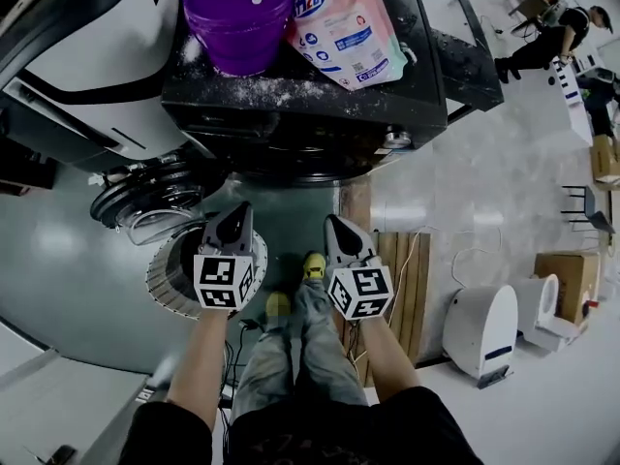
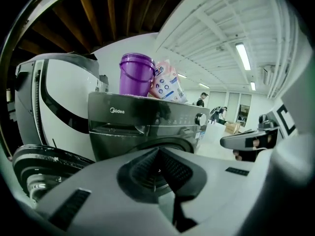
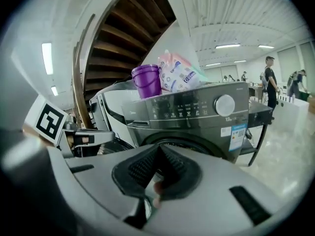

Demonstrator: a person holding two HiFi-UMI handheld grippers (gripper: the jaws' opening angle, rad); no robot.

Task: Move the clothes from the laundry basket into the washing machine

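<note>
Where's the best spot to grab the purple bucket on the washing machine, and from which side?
Probably its rim: the purple bucket stands upright and open-topped on the washing machine, so come from above, one jaw inside the wall, one outside. Take the left side, since the detergent pouch leans against its right.

Pale glossy floor (image 1: 475, 187) lies under strip lights (image 2: 243, 56) on a white ceiling (image 2: 206, 28).
</note>
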